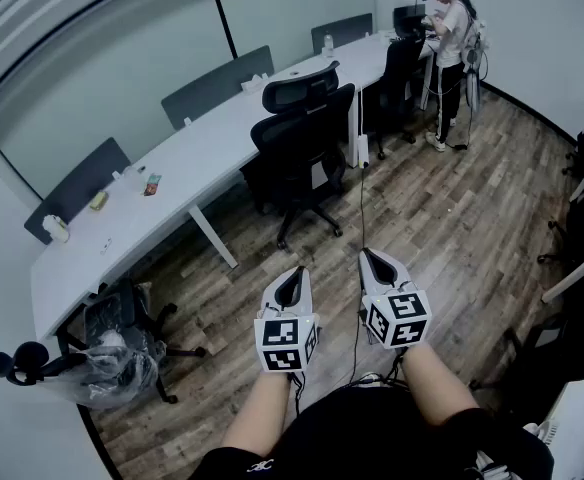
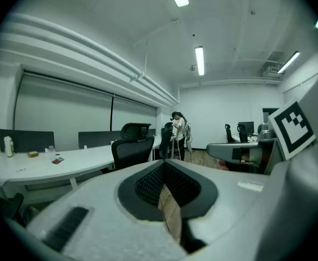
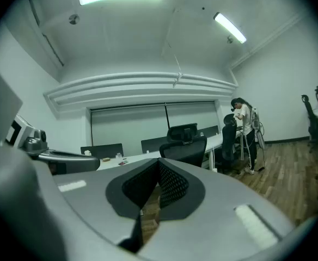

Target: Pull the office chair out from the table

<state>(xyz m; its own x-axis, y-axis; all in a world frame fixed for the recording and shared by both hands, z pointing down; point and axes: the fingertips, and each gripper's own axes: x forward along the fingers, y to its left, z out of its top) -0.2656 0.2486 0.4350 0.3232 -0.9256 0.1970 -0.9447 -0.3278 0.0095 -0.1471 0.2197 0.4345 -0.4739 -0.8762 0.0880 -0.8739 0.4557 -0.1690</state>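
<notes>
Head view: the office chair (image 1: 297, 146) stands close against the near edge of the long white surface (image 1: 212, 136), its back turned to the camera. It is black, with a mesh back, a headrest, armrests and a star base on castors resting on the wood-plank floor (image 1: 442, 218). On the surface beyond the chair, towards the far end, stands a clear bottle (image 1: 328, 44); its contents are too small to tell. Well to the chair's left, at the surface's other end, sits a white cup (image 1: 57, 229), its inside not visible. Nearer the camera and left of the chair, a clear plastic bag (image 1: 112, 358) lies over a low seat, what it holds unclear. Well short of the chair, the left tongs (image 1: 293, 274) and right tongs (image 1: 371, 257) are side by side above the floor, each pressed together with nothing between them.
</notes>
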